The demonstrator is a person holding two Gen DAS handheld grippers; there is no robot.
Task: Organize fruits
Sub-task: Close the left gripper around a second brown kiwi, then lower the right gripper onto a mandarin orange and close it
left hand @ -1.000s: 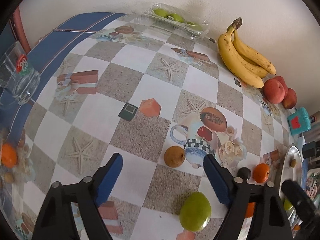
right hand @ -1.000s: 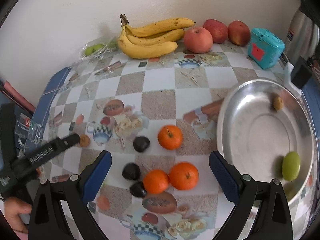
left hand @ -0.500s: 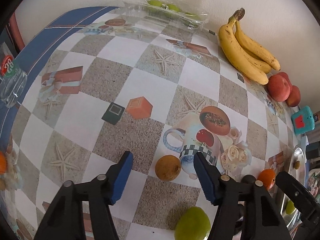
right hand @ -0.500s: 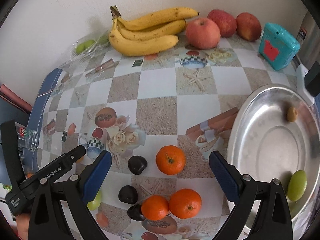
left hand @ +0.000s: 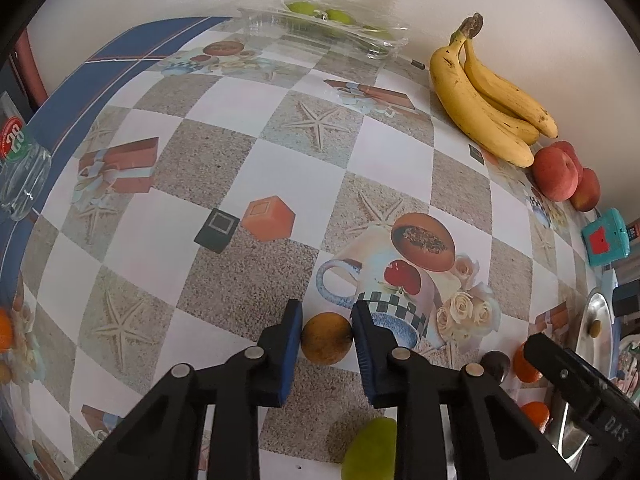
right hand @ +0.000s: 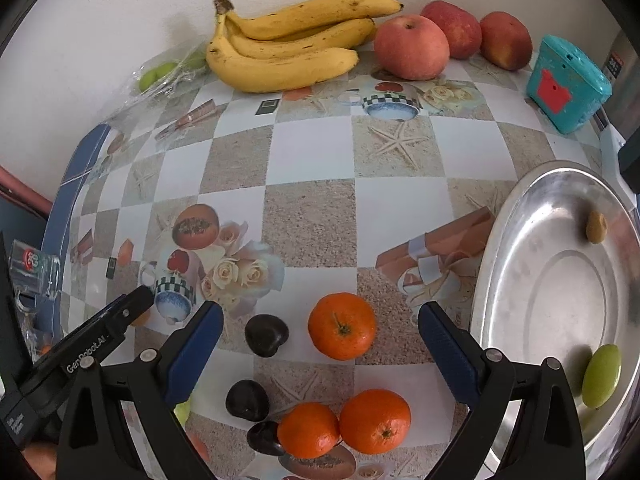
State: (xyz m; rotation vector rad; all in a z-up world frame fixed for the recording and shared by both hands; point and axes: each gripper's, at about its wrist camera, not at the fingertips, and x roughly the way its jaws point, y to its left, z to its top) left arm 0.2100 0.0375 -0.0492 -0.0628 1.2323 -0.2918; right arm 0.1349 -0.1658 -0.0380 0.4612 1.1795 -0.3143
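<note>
In the left wrist view my left gripper (left hand: 326,336) has its blue pads closed against a small round brown fruit (left hand: 326,338) that rests on the patterned tablecloth. A green fruit (left hand: 370,456) lies just behind it, partly hidden by a finger. In the right wrist view my right gripper (right hand: 320,340) is open and empty above an orange (right hand: 342,326) and a dark plum (right hand: 266,334). Two more oranges (right hand: 374,420) and two plums (right hand: 246,400) lie nearer. The steel plate (right hand: 520,240) at right holds a green fruit (right hand: 602,374) and a small brown fruit (right hand: 596,226).
Bananas (right hand: 288,48) and three red apples (right hand: 412,46) line the wall. A teal box (right hand: 566,82) stands at back right. A clear bag of green fruit (left hand: 320,24) lies at the back. A glass (left hand: 20,168) stands at the left table edge.
My left gripper moved forward to the brown fruit and closed its pads onto it. My right gripper moved forward over the oranges and stayed open.
</note>
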